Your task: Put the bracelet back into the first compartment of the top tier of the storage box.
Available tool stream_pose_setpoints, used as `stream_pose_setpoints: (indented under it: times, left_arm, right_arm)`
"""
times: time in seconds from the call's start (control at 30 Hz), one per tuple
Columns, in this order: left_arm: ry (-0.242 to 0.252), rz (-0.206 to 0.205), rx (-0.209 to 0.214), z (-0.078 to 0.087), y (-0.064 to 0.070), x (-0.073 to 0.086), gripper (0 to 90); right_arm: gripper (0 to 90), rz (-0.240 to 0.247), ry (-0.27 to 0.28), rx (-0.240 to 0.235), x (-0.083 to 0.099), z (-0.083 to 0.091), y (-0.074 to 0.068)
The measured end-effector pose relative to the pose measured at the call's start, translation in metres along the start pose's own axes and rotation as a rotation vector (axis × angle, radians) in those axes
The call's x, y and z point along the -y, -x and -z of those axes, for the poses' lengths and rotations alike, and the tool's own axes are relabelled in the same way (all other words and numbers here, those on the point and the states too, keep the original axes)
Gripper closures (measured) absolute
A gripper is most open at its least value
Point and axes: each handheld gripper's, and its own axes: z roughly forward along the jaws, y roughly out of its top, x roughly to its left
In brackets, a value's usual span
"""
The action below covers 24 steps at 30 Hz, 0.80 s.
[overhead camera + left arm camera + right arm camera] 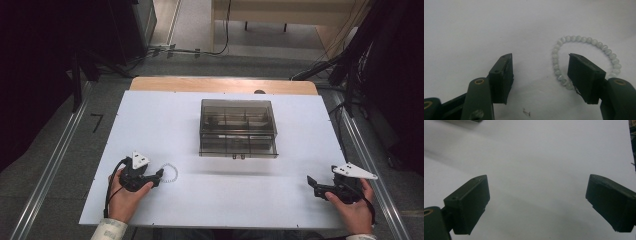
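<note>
My left gripper [159, 175] sits on the white table [225, 190], well in front of the box [238, 128] and off to its left. Jaws are spread. In the left gripper view [540, 72] the bracelet [584, 41], a ring of pale beads, lies flat just ahead; the near left arc of the ring falls in the gap between the jaws, and one jaw stands over the inside of the ring. That jaw covers the near right stretch of beads, so I can't tell if it touches them. Nothing is pinched.

From the high view the bracelet [171, 171] is a faint pale loop against the white top, just at the left gripper's tips, on the side toward the box. Individual beads are too small to make out there.

My right gripper [311, 181] is well in front of the box and off to its right, near the table's right edge. Jaws spread wide, holding nothing. Right gripper view [537, 202] looks across bare table; a dark corner at the top left edge is cut off, probably the box, can't confirm.

Box is smoky, see-through plastic with dividers inside, roughly mid-table. Contents are hard to read through the tint: some dark shapes, nothing I can name. Lid looks down, but I can't tell whether it's latched.

Small dark speck on the table between the left jaws near the bottom of the left gripper view, unidentifiable.
</note>
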Motion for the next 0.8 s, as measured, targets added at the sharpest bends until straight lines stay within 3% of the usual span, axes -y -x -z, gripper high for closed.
stream_pose_setpoints:
  times: [0.63, 0.8]
  left_arm:
    - [0.007, -0.017, 0.039, 0.0008, 0.0020, -0.0005, 55.4]
    - [0.005, -0.029, 0.052, 0.0009, 0.0040, -0.0013, 63.9]
  right_arm:
    - [3.7, 0.001, 0.000, -0.001, -0.0002, -0.0011, -0.0005]
    - [3.8, 0.004, 0.002, -0.002, -0.0003, -0.0011, -0.0003]
